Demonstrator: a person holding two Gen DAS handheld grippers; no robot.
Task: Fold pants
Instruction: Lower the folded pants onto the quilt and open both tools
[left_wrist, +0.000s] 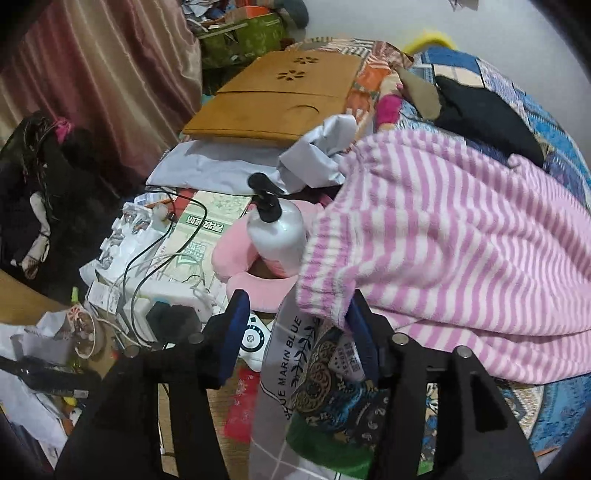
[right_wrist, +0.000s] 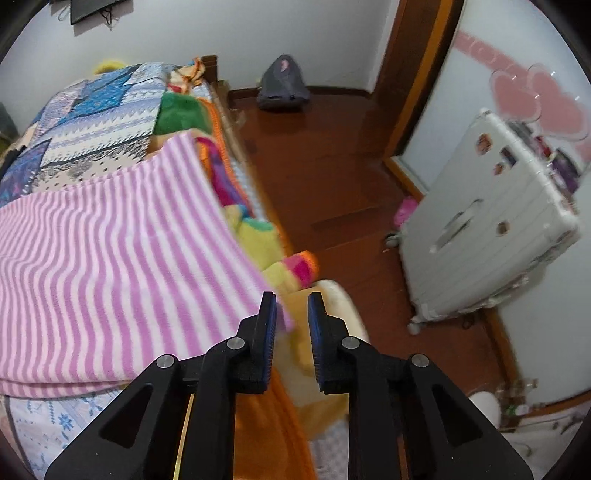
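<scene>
Even, soft indoor light fills both views, with faint sheen on the wooden floor (right_wrist: 325, 177). Fisheye bending curves everything toward dark corners. The right wrist view shows slight motion blur.

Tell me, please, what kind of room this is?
Most likely a bedroom in a home. A bed with a patchwork quilt holds the pink striped pants, a white suitcase stands on the wooden floor, and a cluttered bedside surface carries a pump bottle.
</scene>
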